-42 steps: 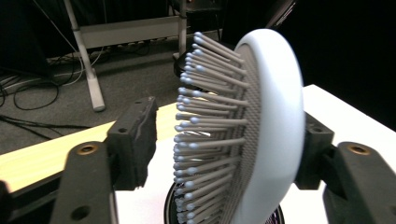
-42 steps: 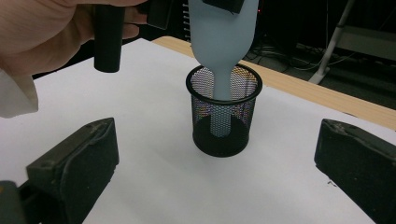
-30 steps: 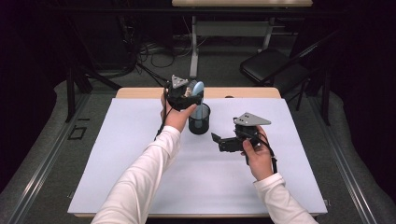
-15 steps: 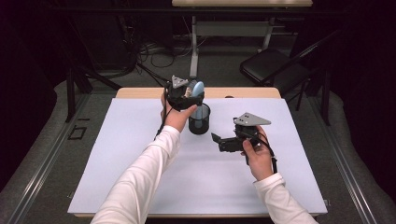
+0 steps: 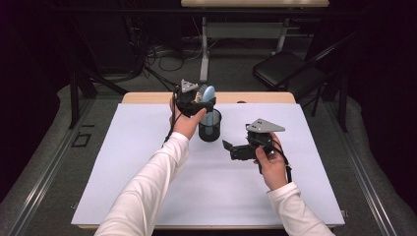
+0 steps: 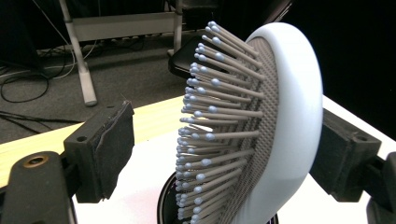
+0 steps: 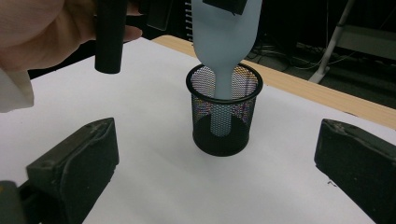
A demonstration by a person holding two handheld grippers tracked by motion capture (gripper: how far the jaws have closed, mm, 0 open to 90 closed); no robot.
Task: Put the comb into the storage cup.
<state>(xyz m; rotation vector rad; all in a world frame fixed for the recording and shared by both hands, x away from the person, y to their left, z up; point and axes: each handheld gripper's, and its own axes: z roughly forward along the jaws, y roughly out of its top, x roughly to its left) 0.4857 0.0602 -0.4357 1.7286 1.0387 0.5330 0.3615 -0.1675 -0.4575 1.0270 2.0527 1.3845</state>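
Over cup [image 7: 226, 112], left gripper [image 5: 193, 102] released round brush [image 6: 275, 121]; right gripper [image 5: 241, 149] released, empty. Top-heavy brush may topple cup.

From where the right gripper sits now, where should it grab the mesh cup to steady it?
Take the mesh cup across its round wall, below the rim, coming in level from the right gripper's side. The hairbrush handle stands inside, blocking a grasp from above.

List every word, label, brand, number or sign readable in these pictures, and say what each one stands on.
None can be read.
The hairbrush shows no print on its pale back or bristle pad.
The black mesh cup carries no label.
The white table cover is blank.
The left gripper and right gripper show no lettering.
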